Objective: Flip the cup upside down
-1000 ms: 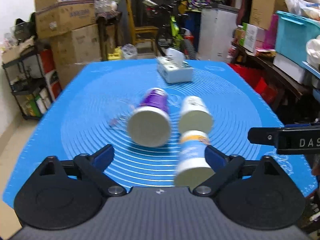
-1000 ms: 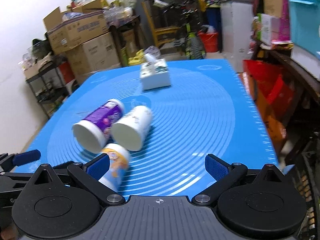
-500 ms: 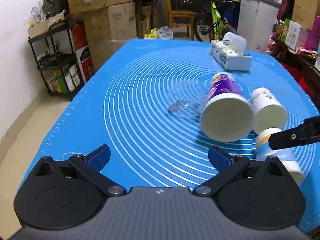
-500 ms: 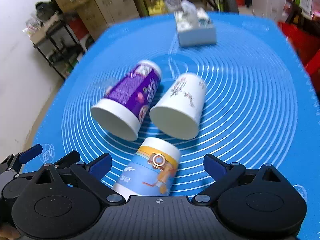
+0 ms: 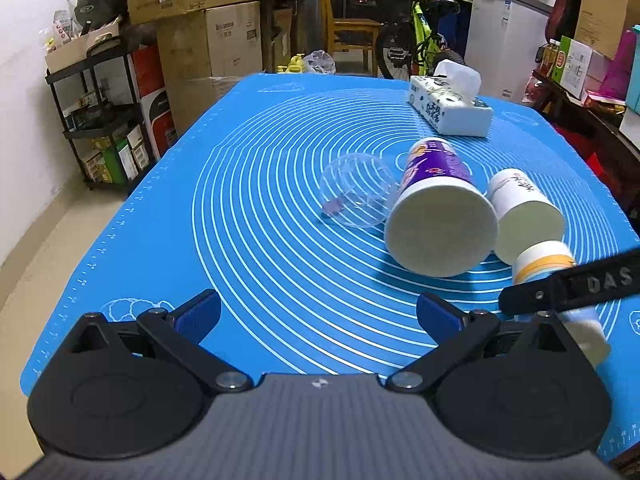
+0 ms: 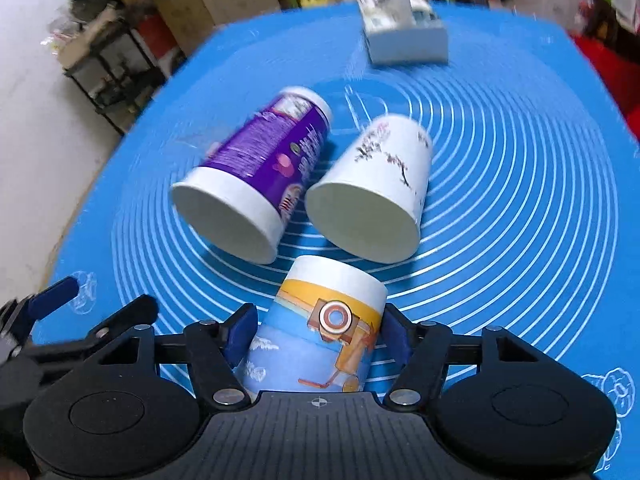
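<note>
Two cups (image 6: pixel 304 192) probably blocking ahead

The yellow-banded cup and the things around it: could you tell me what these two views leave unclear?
- Yellow-banded cup: right wrist view, mouth hidden behind the right gripper body.
- Same cup, left wrist view: middle crossed by the right gripper's finger; lower end blurred.
- Tissue box: right wrist view, print blurred.
- Clear dome: left wrist view, its small purple content too small to identify.

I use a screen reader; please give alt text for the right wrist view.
The right gripper has closed around a blue-and-yellow cup lying on a blue mat. Beyond it, a purple cup and a white cup lie on their sides, with a tissue box behind.
</note>
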Demonstrator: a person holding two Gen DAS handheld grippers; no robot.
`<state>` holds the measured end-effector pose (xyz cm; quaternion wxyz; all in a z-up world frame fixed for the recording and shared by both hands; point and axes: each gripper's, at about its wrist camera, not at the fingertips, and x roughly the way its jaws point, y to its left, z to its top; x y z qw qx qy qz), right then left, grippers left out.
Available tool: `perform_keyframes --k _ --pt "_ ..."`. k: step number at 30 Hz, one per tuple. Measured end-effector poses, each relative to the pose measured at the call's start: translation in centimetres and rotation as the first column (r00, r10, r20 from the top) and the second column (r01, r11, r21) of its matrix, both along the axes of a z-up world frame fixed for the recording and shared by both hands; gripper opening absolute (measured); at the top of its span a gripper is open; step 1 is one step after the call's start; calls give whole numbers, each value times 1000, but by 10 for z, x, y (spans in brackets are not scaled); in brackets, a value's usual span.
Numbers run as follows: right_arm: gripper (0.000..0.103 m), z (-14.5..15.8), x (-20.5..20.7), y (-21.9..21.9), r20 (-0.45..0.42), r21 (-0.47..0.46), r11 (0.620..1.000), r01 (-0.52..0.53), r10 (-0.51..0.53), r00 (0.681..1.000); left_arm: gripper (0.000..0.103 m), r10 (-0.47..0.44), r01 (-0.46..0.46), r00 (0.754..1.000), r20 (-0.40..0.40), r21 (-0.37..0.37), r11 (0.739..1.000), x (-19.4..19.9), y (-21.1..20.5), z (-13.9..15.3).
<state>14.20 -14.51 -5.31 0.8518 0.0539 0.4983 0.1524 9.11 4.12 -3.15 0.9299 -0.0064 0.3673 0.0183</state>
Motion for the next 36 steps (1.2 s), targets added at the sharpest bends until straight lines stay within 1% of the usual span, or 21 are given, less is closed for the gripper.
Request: perform_keyframes --k 2,4,5,6,8,9,11,12,13,15,18,20,22,27,30,34,36 --pt "65 8 -22 -2 124 -32 999 -13 16 992 103 -3 3 1000 5 2 1000 -2 -3 0" --pt "65 13 -41 -6 246 -81 997 0 20 969 103 -9 9 1000 8 -2 1000 -4 -5 0" --pt "65 12 -52 -8 320 -105 994 16 19 947 103 -12 12 1000 9 -6 1000 -5 -7 0" --pt "65 11 -59 -10 375 -122 992 27 20 927 103 -17 17 1000 10 -12 1000 -5 -9 0" --pt "65 7 -71 -14 491 -162 986 48 38 870 103 -27 27 1000 13 -25 999 -6 -12 0" --pt "65 3 -78 -15 555 -188 980 65 51 831 103 -31 32 999 16 -29 999 -7 -14 1" --pt "65 -4 -82 -16 626 -209 974 82 69 777 103 -43 44 999 27 -39 998 -8 -20 3" --pt "65 -7 -81 -18 641 -210 974 89 68 765 103 -49 50 998 33 -43 998 -9 -23 3" --pt "65 -10 -80 -20 648 -209 973 94 66 759 103 -55 57 998 39 -46 997 -10 -25 4" --pt "65 -18 -75 -23 640 -208 974 88 68 765 103 -69 72 996 51 -50 996 -12 -30 4" --pt "65 -21 -87 -27 666 -220 972 80 90 740 103 -86 89 994 69 -44 995 -15 -36 3" --pt "65 -24 -89 -22 670 -227 971 80 96 736 103 -92 95 993 71 -34 995 -16 -39 2" --pt "64 -24 -93 -23 664 -222 971 83 89 743 103 -96 98 993 72 -32 995 -17 -41 2" --pt "62 -22 -100 -28 632 -187 979 78 60 772 103 -91 94 993 69 -40 995 -20 -41 3" --pt "62 -21 -104 -29 624 -180 981 79 52 780 103 -91 93 994 60 -43 995 -21 -43 2" --pt "76 -16 -107 -33 624 -162 983 89 32 781 103 -99 101 993 66 -35 994 -28 -47 4" --pt "80 -11 -113 -37 625 -146 985 92 20 780 103 -101 104 992 76 -34 994 -32 -49 7"
